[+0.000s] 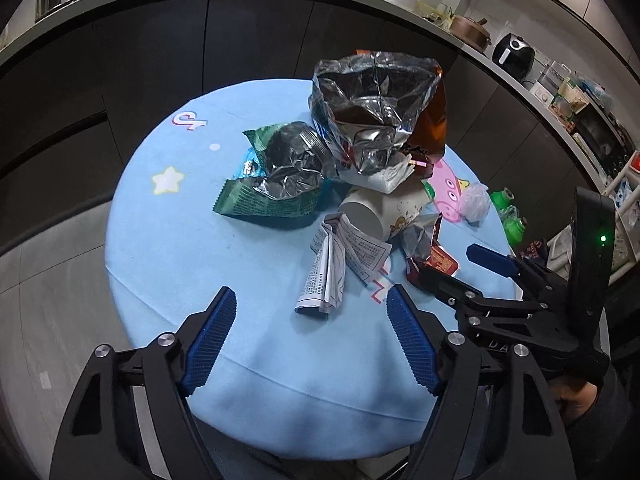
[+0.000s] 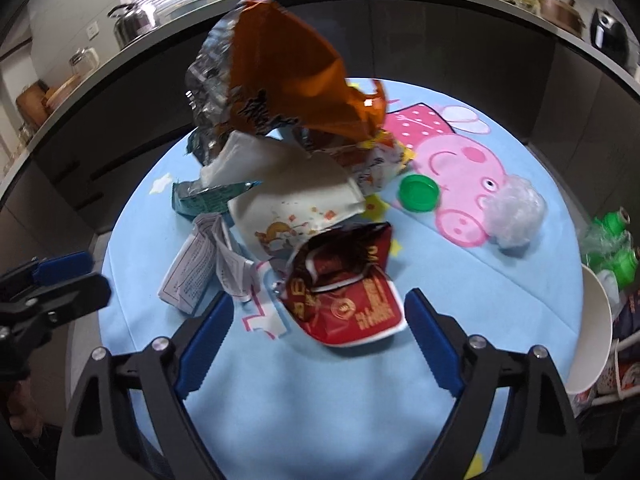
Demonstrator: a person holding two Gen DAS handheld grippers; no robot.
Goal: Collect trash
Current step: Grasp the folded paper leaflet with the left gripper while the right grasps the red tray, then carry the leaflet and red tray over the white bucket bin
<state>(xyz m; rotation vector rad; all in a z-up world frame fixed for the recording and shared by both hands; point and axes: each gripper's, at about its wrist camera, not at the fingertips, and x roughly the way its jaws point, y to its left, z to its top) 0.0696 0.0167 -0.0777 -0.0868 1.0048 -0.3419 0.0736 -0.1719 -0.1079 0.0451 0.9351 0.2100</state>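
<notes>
surface (image 1: 168, 248): round, blue cloth, trash heaped mid-top | orange foil bag (image 2: 288, 76): gaping, interior unclear | paper cup (image 1: 372, 216): on its side, looks empty | red wrapper (image 2: 348, 304): between my right hand-held gripper (image 2: 318, 328) fingers, spread | left hand-held gripper (image 1: 310, 328): spread, nothing held
</notes>
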